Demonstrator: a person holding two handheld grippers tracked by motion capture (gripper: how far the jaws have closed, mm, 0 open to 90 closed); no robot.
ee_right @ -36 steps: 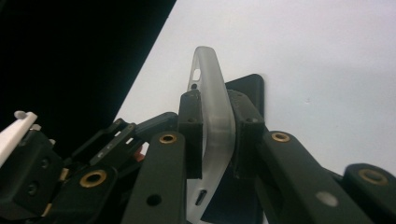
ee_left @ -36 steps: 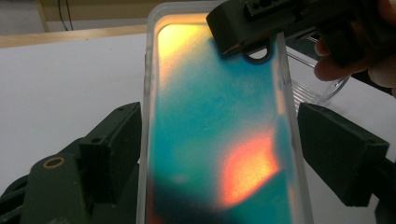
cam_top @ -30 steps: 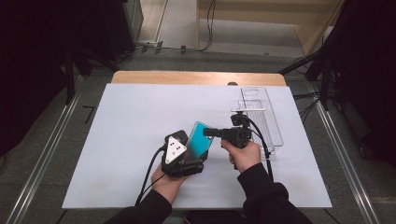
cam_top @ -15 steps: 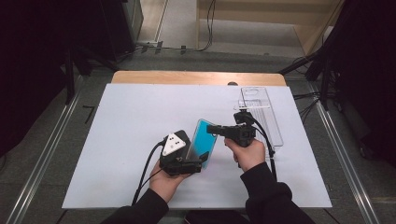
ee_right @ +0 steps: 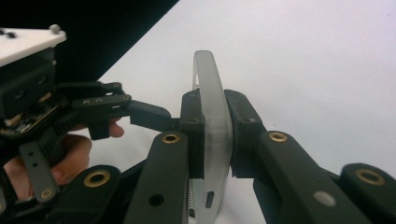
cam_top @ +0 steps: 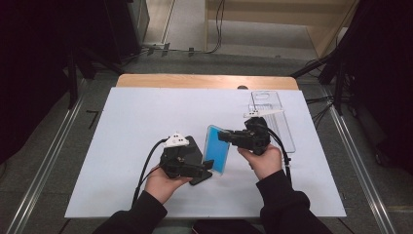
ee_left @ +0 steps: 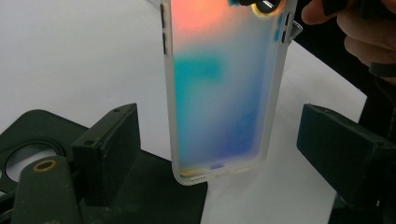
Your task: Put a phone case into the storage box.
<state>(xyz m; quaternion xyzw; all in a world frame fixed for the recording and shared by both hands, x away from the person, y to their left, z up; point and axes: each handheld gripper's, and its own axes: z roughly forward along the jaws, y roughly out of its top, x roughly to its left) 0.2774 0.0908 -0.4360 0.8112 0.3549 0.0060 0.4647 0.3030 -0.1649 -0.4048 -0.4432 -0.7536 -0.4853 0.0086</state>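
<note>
A: High view first: the right gripper (cam_top: 228, 138) holds the phone case (cam_top: 217, 156) upright above the white table (cam_top: 122, 126), its jaws pinched on the top edge.

B: Agreed. In the right gripper view both pads press flat on the case's frosted rim (ee_right: 212, 107). And the left gripper (cam_top: 207, 168)?

A: Its jaws stand apart on either side of the case's bottom end (ee_left: 219, 158), touching nothing. Beneath lies a black phone (cam_top: 197, 153).

B: How will the case handle?

A: Light, I judge, and bendy: a thin shell with a soft rim. The glossy back looks slippery, so a flat pinch across it may slide.

B: Then grip the side rails near a corner, where it seems stiffest.

A: Yes, and squeeze gently; hard pressure could bow it.
</note>
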